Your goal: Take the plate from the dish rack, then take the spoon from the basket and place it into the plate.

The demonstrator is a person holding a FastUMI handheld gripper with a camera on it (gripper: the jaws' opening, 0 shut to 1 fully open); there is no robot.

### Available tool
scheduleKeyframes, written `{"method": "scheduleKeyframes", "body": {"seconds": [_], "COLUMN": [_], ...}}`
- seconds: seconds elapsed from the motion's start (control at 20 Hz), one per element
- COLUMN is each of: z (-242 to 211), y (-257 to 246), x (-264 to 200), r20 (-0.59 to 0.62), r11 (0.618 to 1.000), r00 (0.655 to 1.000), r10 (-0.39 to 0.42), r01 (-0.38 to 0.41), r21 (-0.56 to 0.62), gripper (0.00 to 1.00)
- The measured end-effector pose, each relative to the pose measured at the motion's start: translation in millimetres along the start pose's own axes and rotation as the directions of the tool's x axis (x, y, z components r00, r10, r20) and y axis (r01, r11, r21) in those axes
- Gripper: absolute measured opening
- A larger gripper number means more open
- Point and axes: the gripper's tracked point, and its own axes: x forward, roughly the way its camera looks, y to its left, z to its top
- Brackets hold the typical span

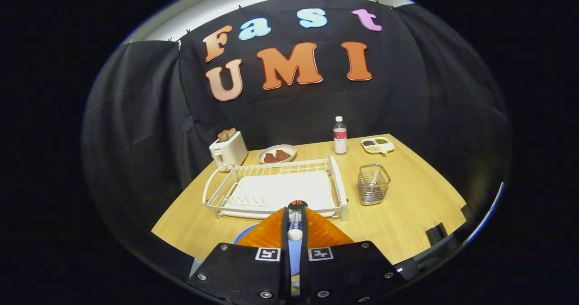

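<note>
Clamped between the hand-held gripper [295, 226] fingers, the spoon [295, 229] hangs over the blue plate [244, 235] on the desk [407, 214], before the dish rack [276, 187]. Placing is in hand; next, I judge, lower and release.

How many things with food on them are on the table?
3. The toaster with bread stands behind the dish rack; a bowl of brown pieces sits beside it; a divided dish is next to the bottle. The fingers pinch a spoon.
</note>
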Motion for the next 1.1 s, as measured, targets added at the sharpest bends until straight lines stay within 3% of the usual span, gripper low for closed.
{"method": "scheduleKeyframes", "body": {"seconds": [0.55,0.95,1.1], "z": [-82.0,-95.2,-100.2], "y": [47.1,46.5,34.9], "x": [49.9,68.9,70.7], "r20": [-0.145,-0.173,-0.203], "r11": [0.986,0.976,0.979], "r00": [0.979,0.97,0.969], "r10": [0.144,0.172,0.14], "r01": [-0.154,-0.191,-0.166], "r21": [-0.065,-0.101,-0.118], "gripper": [0.08,0.08,0.14]}}
